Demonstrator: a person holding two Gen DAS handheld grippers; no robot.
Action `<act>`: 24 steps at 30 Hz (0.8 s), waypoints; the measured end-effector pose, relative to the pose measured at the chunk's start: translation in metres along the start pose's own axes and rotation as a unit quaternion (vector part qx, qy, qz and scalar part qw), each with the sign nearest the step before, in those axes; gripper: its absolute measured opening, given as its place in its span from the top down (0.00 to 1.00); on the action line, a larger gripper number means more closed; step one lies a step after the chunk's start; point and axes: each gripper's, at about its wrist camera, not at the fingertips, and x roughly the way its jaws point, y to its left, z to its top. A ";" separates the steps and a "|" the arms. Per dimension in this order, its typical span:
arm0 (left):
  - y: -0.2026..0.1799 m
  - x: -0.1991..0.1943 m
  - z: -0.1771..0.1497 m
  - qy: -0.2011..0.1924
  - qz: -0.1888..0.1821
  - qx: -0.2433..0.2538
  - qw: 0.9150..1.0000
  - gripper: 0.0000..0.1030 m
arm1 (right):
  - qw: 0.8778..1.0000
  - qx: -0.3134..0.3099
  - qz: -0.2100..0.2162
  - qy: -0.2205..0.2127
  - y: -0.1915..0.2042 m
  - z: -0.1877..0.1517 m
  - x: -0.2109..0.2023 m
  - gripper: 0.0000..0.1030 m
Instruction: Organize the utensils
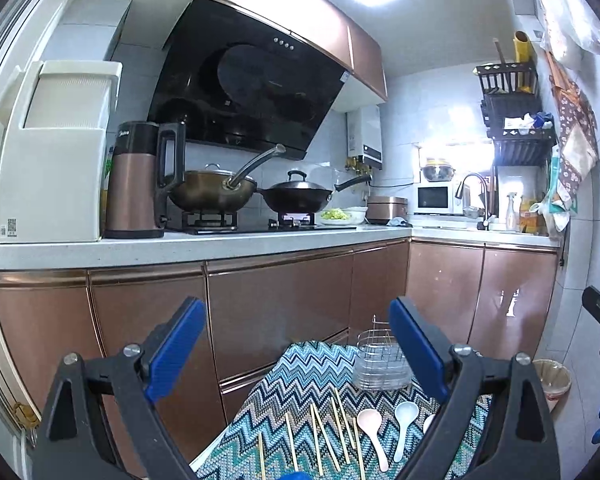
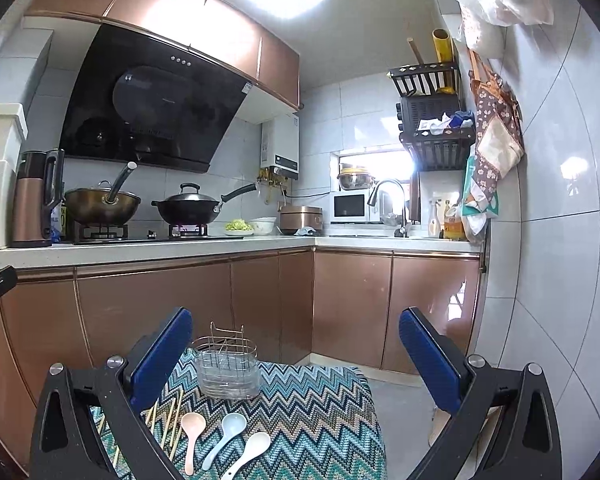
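Chopsticks [image 1: 324, 436] are laid out singly on a zigzag-patterned cloth [image 1: 300, 376], below and between the blue fingers of the left gripper [image 1: 298, 350], whose jaws are spread wide and hold nothing. Their long axes run roughly along the line of the fingers, tips pointing away toward the copper-coloured cabinets [image 1: 276, 304], with a slight fan between them. Just toward the right finger, a pink spoon [image 1: 372, 432] and a pale blue spoon [image 1: 403, 424] are seen with bowls at the far end and handles trailing back toward the camera; a third spoon is mostly hidden behind that finger. A wire utensil holder [image 1: 380, 360] with a clear base stands upright beyond the spoons, beside the right finger's tip. In the right wrist view, the right gripper [image 2: 296, 350] is likewise held wide open and empty. The holder [image 2: 228, 364] sits just inside its left finger, and the pink spoon [image 2: 192, 432], blue spoon [image 2: 226, 436] and a white spoon [image 2: 250, 452] lie below it, handles slanting down and left; the chopsticks [image 2: 172, 420] are partly covered by the left finger. The tip of the other gripper is seen at each view's edge.
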 end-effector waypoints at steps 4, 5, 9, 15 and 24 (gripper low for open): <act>-0.001 -0.002 -0.005 0.005 0.014 0.001 1.000 0.09 | 1.000 -0.002 0.000 -0.005 0.001 0.001 -0.003 0.00; -0.001 -0.001 -0.005 0.008 0.013 -0.001 1.000 0.09 | 1.000 -0.003 0.000 -0.007 0.002 0.002 -0.003 0.00; 0.002 -0.003 -0.005 0.000 0.028 -0.007 1.000 0.09 | 1.000 -0.002 0.001 -0.010 0.002 0.001 -0.005 0.00; 0.004 -0.007 -0.006 -0.021 0.045 -0.012 0.999 0.09 | 1.000 -0.003 0.008 -0.016 0.004 0.002 -0.006 0.00; 0.004 -0.001 -0.007 -0.046 0.042 -0.017 0.998 0.09 | 1.000 -0.007 0.014 -0.019 0.007 0.002 0.002 0.00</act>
